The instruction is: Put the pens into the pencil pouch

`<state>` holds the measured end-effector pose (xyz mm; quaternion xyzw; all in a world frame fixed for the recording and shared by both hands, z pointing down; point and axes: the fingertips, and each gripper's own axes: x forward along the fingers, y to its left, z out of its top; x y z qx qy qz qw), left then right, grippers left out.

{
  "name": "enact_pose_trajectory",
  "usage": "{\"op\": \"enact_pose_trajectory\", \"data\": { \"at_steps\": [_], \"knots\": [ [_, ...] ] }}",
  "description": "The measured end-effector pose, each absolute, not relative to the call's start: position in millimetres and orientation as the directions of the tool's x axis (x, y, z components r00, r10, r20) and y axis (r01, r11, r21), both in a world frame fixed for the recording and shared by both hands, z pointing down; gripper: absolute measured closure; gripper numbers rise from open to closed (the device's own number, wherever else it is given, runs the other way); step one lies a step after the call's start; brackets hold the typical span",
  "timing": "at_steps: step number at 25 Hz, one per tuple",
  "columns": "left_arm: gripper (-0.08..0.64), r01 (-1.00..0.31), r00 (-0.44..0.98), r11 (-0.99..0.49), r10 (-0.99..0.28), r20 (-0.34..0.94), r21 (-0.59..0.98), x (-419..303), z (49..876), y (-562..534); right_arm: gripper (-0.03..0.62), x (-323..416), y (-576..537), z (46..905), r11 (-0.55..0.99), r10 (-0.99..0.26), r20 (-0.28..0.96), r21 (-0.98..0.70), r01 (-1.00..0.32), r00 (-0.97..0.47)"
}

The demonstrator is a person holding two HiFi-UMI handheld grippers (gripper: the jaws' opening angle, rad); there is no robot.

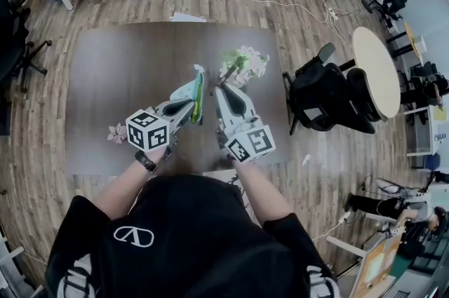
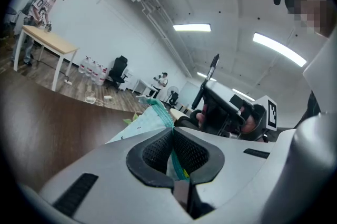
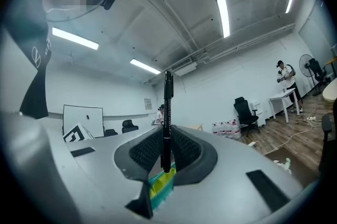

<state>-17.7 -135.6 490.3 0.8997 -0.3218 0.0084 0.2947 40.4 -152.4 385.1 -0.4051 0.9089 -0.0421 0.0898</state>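
Left side: my left gripper (image 2: 172, 146) is clamped tight on the near edge of the pencil pouch (image 2: 145, 123) — fabric and teal zipper pinched between the pads, the rest sticking out ahead of the jaws, up off the table (image 1: 98, 72).
Right side: my right gripper (image 3: 166, 149) is closed down narrow on a black pen (image 3: 168, 107), gripped near its lower end, most of the shaft poking up clear of the jaws.
Pen axis: pretty much upright in the right gripper view, lower tip just above a green-and-teal scrap of pouch that shows under the jaws.
Pouch vs pen: from the head view the pouch sits just left of the right gripper, zipper edge facing it — near, not touching as far as I can tell.
Who moves: I'd say the right hand, since it's got the pen; the left only needs to hold the pouch steady.
Next move, my guess: swing the pen's lower end leftward and down into the zipper side. Can't tell how far the mouth gapes, so that's the risky bit.
Tabletop: dark brown, pale flowers (image 1: 245, 65) just past the grippers, a small pink blossom (image 1: 116, 133) by my left hand. No other pens that I can spot.
Further out: an office chair (image 1: 323, 97) right of the table.
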Motion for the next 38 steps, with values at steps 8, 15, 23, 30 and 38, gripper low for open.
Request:
{"op": "enact_pose_trajectory", "data": {
  "at_steps": [8, 15, 23, 30, 38],
  "knots": [
    [0.548, -0.567, 0.798, -0.631, -0.581, 0.161, 0.529, -9.6, 475.4, -134.7, 0.548, 13.5, -158.4, 397.6, 0.696, -0.718, -0.103, -0.121, -0.708, -0.688],
    [0.548, -0.546, 0.799, -0.644, -0.593, 0.103, 0.535, -10.4, 455.6, -139.2, 0.548, 10.8, -156.7, 414.5, 0.699, -0.713, -0.06, -0.125, -0.704, -0.698],
    [0.548, -0.543, 0.792, -0.655, -0.608, 0.061, 0.526, -15.1, 446.2, -145.9, 0.41, 9.6, -146.9, 416.7, 0.762, -0.646, -0.066, -0.113, -0.637, -0.761],
    [0.548, -0.552, 0.782, -0.649, -0.62, 0.057, 0.523, -22.3, 446.1, -153.9, 0.408, 11.1, -139.0, 411.8, 0.778, -0.628, -0.045, -0.049, -0.627, -0.777],
    [0.548, -0.568, 0.769, -0.631, -0.636, 0.066, 0.529, -31.1, 452.5, -154.1, 0.408, 63.3, -172.2, 417.7, 0.639, -0.767, -0.021, -0.111, -0.761, -0.641]
  ]
}}
